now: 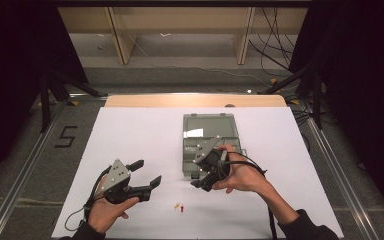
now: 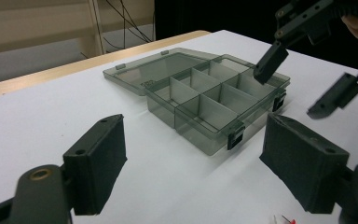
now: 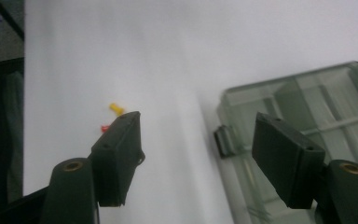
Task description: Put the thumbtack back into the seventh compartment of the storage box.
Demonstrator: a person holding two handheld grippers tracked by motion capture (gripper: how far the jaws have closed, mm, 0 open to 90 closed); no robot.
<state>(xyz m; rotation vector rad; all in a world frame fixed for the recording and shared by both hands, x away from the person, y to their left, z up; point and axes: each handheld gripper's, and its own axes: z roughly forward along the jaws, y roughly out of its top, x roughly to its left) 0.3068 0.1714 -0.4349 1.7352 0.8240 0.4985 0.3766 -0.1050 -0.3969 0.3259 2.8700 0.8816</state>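
Hovering right gripper (image 1: pixel 198 183), jaws wide, empty, beside open compartment box (image 1: pixel 210 131); left gripper (image 1: pixel 147 173) wide, idle. Yellow pin (image 1: pixel 176 205), red pin (image 1: pixel 182 208) on white mat (tiny): pinch may slip, flick them away.

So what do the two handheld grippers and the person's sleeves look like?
Both grippers, left gripper and right gripper, are black with two flat, rectangular padded jaws on hinged links with brass-coloured pivot pins. Each carries a grey three-cornered plate on top and trails a black cable. The person wears dark sleeves.
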